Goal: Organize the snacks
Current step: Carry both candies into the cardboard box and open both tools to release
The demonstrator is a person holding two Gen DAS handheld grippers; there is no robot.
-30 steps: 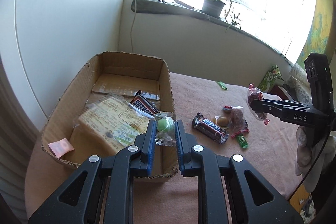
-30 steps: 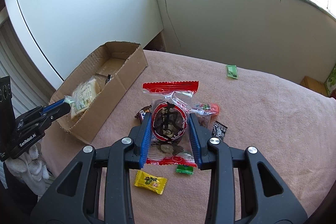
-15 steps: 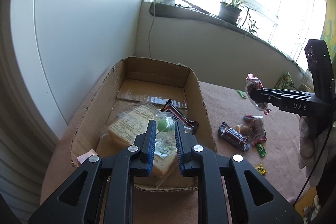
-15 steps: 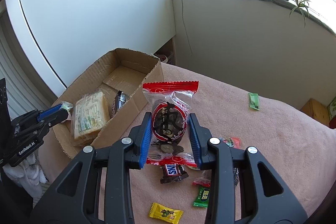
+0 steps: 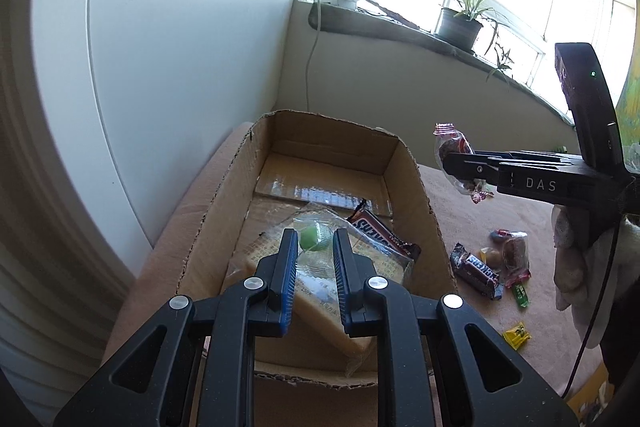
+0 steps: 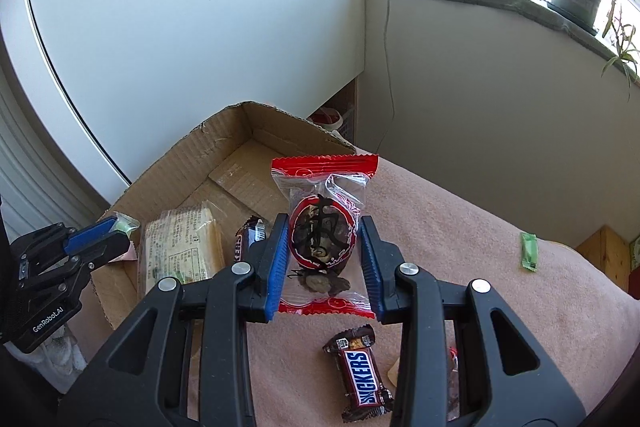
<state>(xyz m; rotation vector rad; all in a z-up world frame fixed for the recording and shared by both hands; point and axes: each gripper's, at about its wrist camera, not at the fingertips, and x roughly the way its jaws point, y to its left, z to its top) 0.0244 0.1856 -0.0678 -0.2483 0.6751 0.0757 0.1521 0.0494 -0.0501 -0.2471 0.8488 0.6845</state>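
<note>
My left gripper (image 5: 314, 241) is shut on a clear packet with a green sweet (image 5: 313, 239) and holds it above the open cardboard box (image 5: 430, 211). In the box lie a wrapped sandwich (image 5: 320, 291) and a Snickers bar (image 5: 380, 233). My right gripper (image 6: 323, 239) is shut on a red-edged clear packet of dark snack (image 6: 322, 231) and holds it in the air beside the box's right wall (image 6: 280, 123). It also shows in the left wrist view (image 5: 456, 155). Loose sweets (image 5: 508, 263) and a Snickers bar (image 6: 364, 375) lie on the pink cloth.
A white wall panel (image 5: 180, 47) stands close behind the box. A window sill with a potted plant (image 5: 460, 23) and a cable runs along the back. A green wrapper (image 6: 529, 251) lies farther right on the cloth. A yellow sweet (image 5: 517, 335) lies near the table's front.
Both grippers have moved left toward the box with their packets still held. The left one now hangs over the box's inside, and the right one has come up to the box's right wall.
</note>
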